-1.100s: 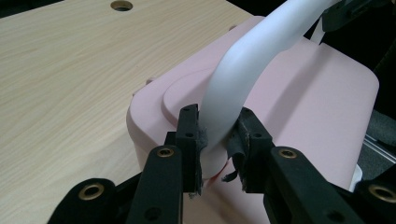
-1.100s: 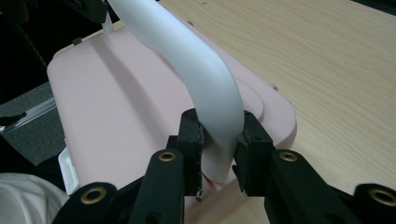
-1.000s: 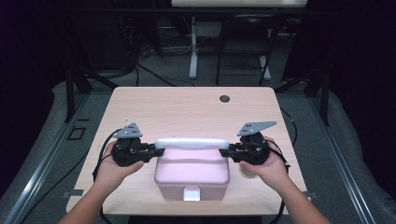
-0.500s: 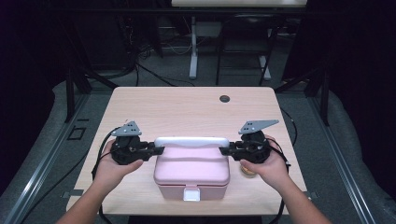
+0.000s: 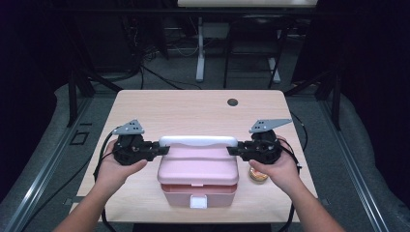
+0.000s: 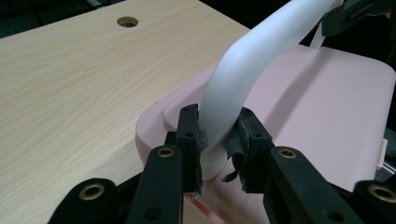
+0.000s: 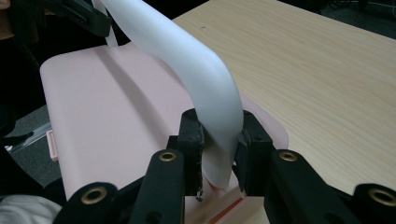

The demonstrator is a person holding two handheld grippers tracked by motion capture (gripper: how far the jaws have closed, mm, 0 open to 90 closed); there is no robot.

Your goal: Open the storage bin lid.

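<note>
**Mia:** What is that pink thing?

**Ben:** It is a pink box (image 5: 198,169) with a lid. It sits on the wooden table (image 5: 193,111), near the front edge, right in the middle between the two hands.

**Mia:** And the white bar on top?

**Ben:** That is the white handle (image 5: 198,141). It goes across the back of the box, from one side to the other.

**Mia:** What are the black tools doing?

**Ben:** The left gripper (image 5: 162,150) pinches the left end of the handle. Its jaws are nearly closed, with just the handle squeezed between them. You can see it well up close, where the pads (image 6: 191,140) press on the white bar.

**Mia:** And the other one?

**Ben:** The right gripper (image 5: 233,151) does the same on the right end. Its pads (image 7: 192,140) squeeze the handle too.

**Mia:** Is the box up in the air?

**Ben:** I cannot tell for sure. It looks like it sits on the table.

**Mia:** So what is done?

**Ben:** I think the grabbing part is done. Both ends are held tight. The lifting or moving is left to do.

**Mia:** What is that little round thing by the right hand?

**Ben:** A small round brown thing (image 5: 258,175) on the table, just beside the box. It is half hidden, so I cannot say what it is.
</note>
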